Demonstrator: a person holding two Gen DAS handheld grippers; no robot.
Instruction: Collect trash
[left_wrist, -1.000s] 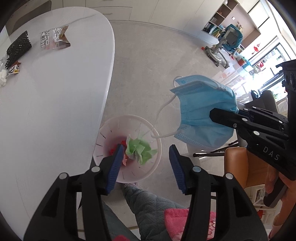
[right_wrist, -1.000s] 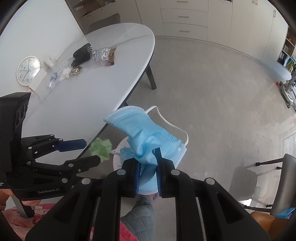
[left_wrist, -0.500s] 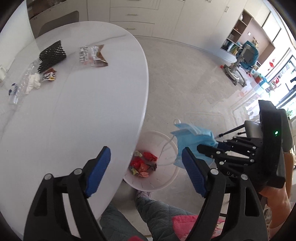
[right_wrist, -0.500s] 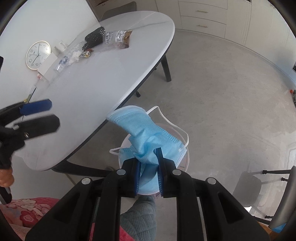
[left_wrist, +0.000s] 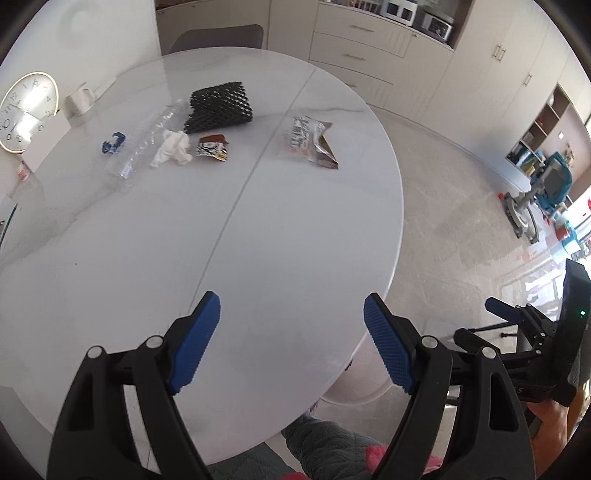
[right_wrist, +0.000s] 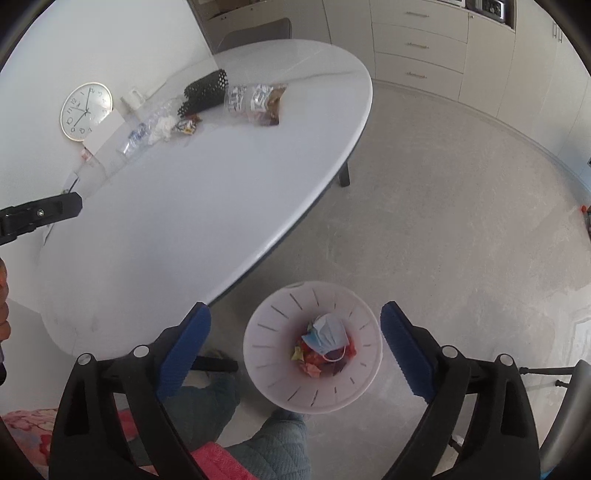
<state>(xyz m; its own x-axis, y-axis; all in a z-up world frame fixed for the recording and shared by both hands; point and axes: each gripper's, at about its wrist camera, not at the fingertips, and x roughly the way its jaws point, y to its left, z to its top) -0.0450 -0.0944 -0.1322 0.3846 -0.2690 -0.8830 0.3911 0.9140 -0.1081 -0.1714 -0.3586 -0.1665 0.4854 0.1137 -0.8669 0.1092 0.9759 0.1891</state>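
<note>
My right gripper (right_wrist: 295, 347) is open and empty above the white trash basket (right_wrist: 266, 354) on the floor. A blue face mask (right_wrist: 327, 334) lies in it on red wrappers. My left gripper (left_wrist: 291, 347) is open and empty over the near part of the white table (left_wrist: 184, 240). At the far end lie a black mesh piece (left_wrist: 219, 107), a snack bag (left_wrist: 310, 142), a small wrapper (left_wrist: 212, 147), a white tissue (left_wrist: 171, 149), a clear bottle (left_wrist: 147, 142) and a blue scrap (left_wrist: 112, 142). The right gripper shows at the left wrist view's right edge (left_wrist: 517, 325).
A round clock (right_wrist: 85, 110) leans on the wall by the table. Cabinets (left_wrist: 369, 48) line the far wall. A chair (right_wrist: 569, 406) stands right of the basket. The person's leg (right_wrist: 273, 443) is just below the basket.
My right gripper has opened and the blue mask has dropped into the basket. My left gripper has swung from above the basket to over the table and stays open.
</note>
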